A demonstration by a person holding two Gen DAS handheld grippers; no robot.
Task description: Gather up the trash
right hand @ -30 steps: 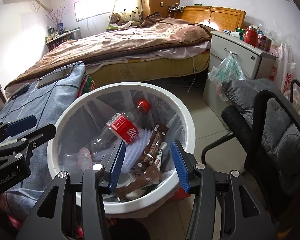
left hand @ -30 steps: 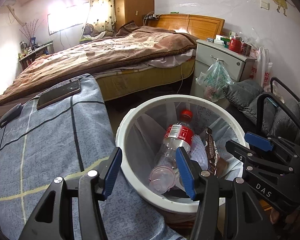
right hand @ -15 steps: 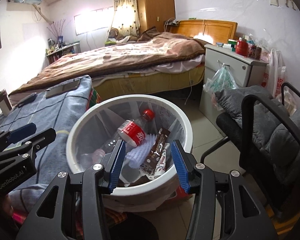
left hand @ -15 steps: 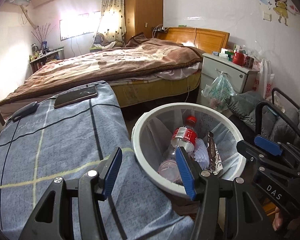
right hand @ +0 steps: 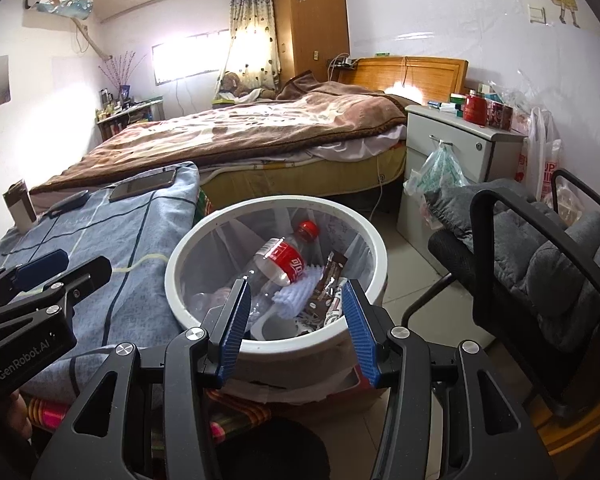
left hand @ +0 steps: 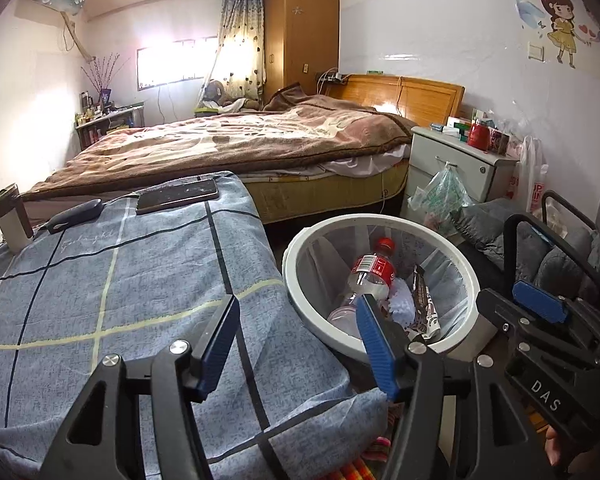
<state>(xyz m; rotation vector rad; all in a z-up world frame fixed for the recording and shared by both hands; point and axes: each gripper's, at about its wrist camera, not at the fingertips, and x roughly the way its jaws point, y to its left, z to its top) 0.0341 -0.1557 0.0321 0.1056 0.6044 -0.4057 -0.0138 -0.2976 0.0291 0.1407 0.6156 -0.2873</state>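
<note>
- Trash already sits in the white bin (right hand: 374,248): a plastic bottle (right hand: 284,258), a brown wrapper (right hand: 328,280) and a white ruffled piece.
- We judge collection nearly done; the blue-clothed bench (left hand: 120,280) carries only a phone (left hand: 176,196) and small belongings.
- Our left gripper (left hand: 296,344) has just been widening its jaws, nothing between them; the bin lies at two o'clock.
- Our right gripper (right hand: 296,320) hangs spread and empty, bin at twelve o'clock.

phone (left hand: 177,196) on blue checked cloth (left hand: 120,280) | bed (left hand: 228,144) | nightstand (left hand: 456,160) | wardrobe (left hand: 300,32) | grey-cushioned chair (right hand: 540,256)
</note>
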